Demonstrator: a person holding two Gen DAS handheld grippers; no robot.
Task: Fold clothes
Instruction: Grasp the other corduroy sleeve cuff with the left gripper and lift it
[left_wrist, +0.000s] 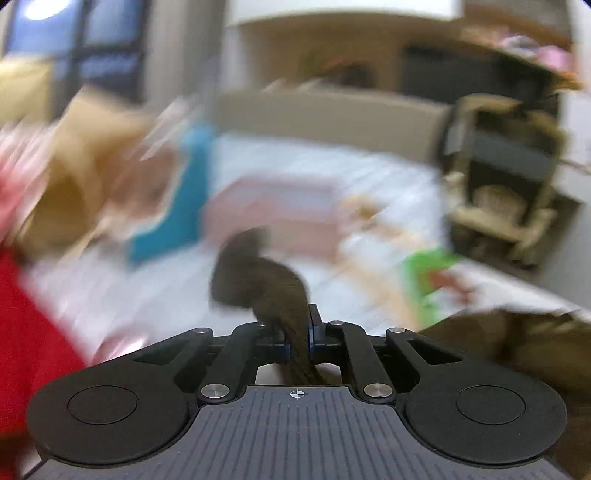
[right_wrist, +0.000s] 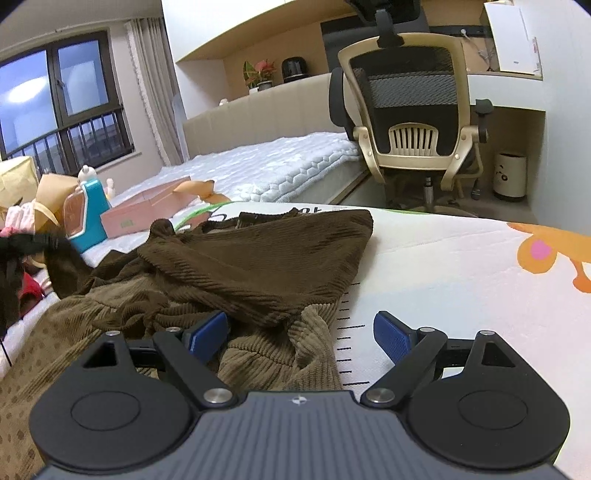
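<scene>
- The left gripper (left_wrist: 298, 332) is clenching a bunched strip of the brown corduroy garment (left_wrist: 258, 273); the cloth is passing between the two fingers and sticking out ahead toward 12 o'clock in the left wrist view.
- That view is blurring heavily, so the surroundings are showing only as smears: a red patch (left_wrist: 29, 332) at 9 o'clock, a teal shape (left_wrist: 177, 206) at 10 o'clock, a pink box (left_wrist: 273, 210) near the centre.
- The right gripper (right_wrist: 301, 332) is sitting released, its blue fingertips (right_wrist: 207, 332) standing wide apart, with the left one touching the cloth and the right one lying over the bare mat.
- The brown corduroy garment (right_wrist: 236, 266) is lying crumpled on a white printed mat (right_wrist: 443, 266), filling the right wrist view from the centre toward 9 o'clock, with a lighter ribbed fold between the jaws at 6 o'clock.
- One end of the garment is rising off the surface at 9 o'clock, where a dark shape is holding it, too blurred to tell more.
- An office chair (right_wrist: 410, 110) is standing at 1 o'clock beyond the mat.
- A bed with a pale quilt (right_wrist: 288, 166) is lying at 12 o'clock, with the pink box (right_wrist: 147, 210) and a teal object (right_wrist: 90, 218) at 10 o'clock.
</scene>
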